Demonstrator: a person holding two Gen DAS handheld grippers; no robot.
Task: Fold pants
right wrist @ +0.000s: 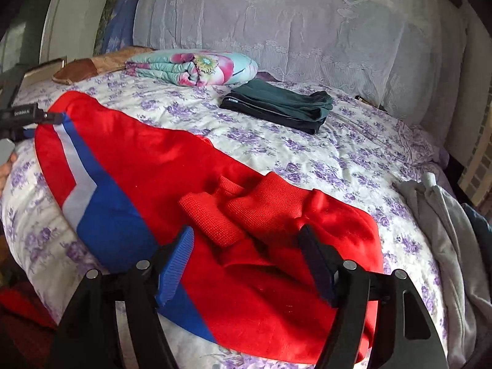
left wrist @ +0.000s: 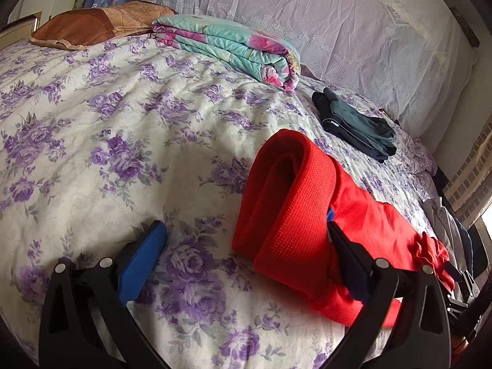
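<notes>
While the red pants [right wrist: 233, 224] lie folded across the floral bed [right wrist: 323, 160], the right tongs [right wrist: 249, 246] hover spread apart over the ribbed cuffs. Only this view shows the blue and white stripe (near the waistband end). The left view shows the left tongs [left wrist: 246, 240] gaping wide, one finger [left wrist: 347, 255] against the fabric, plus dark folded clothes [left wrist: 356, 123] beyond.
</notes>
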